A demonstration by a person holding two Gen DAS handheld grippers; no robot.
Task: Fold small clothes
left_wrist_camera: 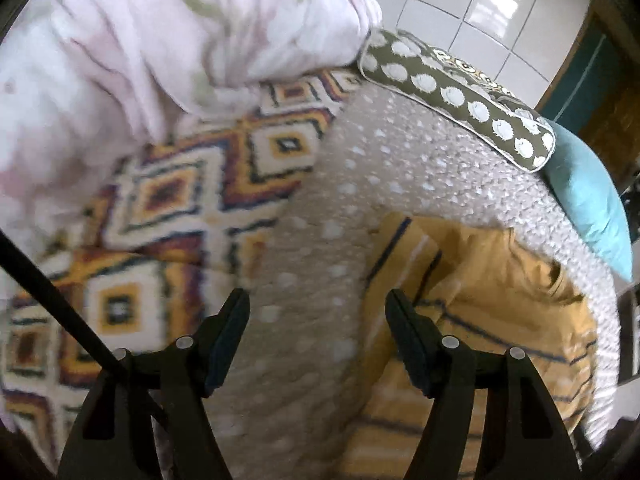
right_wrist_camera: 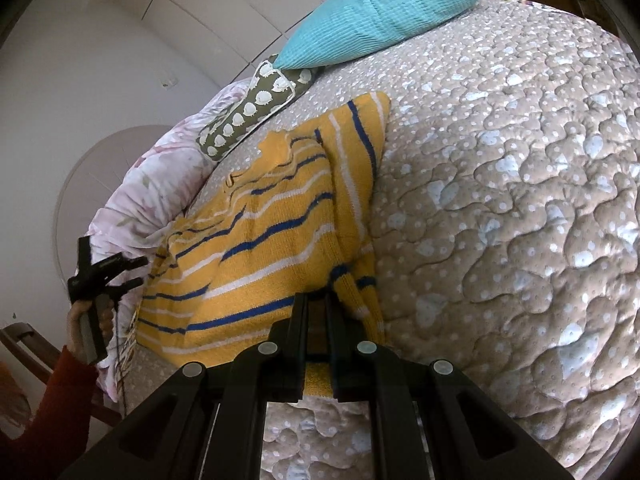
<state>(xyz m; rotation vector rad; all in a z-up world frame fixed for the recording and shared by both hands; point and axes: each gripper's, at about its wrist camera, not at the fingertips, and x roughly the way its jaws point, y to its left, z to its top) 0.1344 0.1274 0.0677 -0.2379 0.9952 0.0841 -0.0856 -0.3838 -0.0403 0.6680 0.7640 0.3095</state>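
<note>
A small yellow sweater [right_wrist_camera: 272,236] with blue and white stripes lies on the beige quilted bedspread [right_wrist_camera: 500,200]. My right gripper [right_wrist_camera: 316,300] is shut on the sweater's near edge, beside a sleeve cuff [right_wrist_camera: 356,284]. My left gripper [left_wrist_camera: 316,304] is open and empty, hovering over the bedspread [left_wrist_camera: 320,208] just left of the sweater [left_wrist_camera: 480,304]. The left gripper also shows in the right wrist view [right_wrist_camera: 136,272], held by a hand at the sweater's far left side.
A turquoise cushion [right_wrist_camera: 392,8] and an olive patterned cushion [right_wrist_camera: 252,108] lie at the head of the bed. A pink floral duvet [left_wrist_camera: 140,48] and a geometric patterned blanket [left_wrist_camera: 180,192] lie to the left. A wooden chair [right_wrist_camera: 24,340] stands beside the bed.
</note>
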